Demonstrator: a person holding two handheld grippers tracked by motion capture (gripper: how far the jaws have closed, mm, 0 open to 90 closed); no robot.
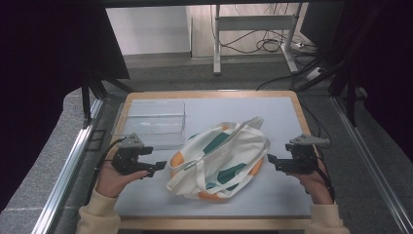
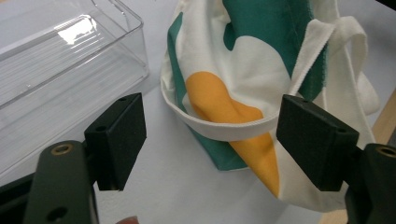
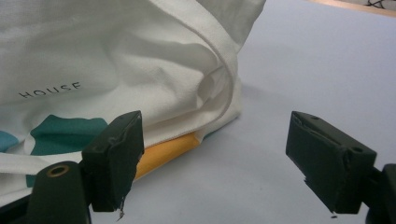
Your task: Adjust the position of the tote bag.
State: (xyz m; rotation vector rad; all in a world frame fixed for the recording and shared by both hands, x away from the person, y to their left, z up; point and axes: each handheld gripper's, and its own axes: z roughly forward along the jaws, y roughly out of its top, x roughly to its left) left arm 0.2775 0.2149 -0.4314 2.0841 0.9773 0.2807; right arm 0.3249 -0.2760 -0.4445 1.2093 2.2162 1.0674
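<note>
A white cloth tote bag (image 1: 219,158) with green and orange patches lies crumpled in the middle of the table, its straps (image 1: 243,127) flung over its top. My left gripper (image 1: 155,168) stands open just left of the bag, jaws wide apart with nothing between them. In the left gripper view the bag (image 2: 243,74) lies a little ahead of that gripper (image 2: 210,140). At the bag's right side my right gripper (image 1: 271,161) is open and empty too. The right gripper view has the bag (image 3: 121,60), printed with "HOUSE", close before its left jaw, with the gripper (image 3: 215,154) over bare table.
A clear plastic box (image 1: 152,122) sits at the back left of the table, also seen as the box (image 2: 56,74) in the left gripper view. The grey mat (image 1: 272,195) has a wooden edge (image 1: 214,92). Metal frame rails (image 1: 68,165) flank the table.
</note>
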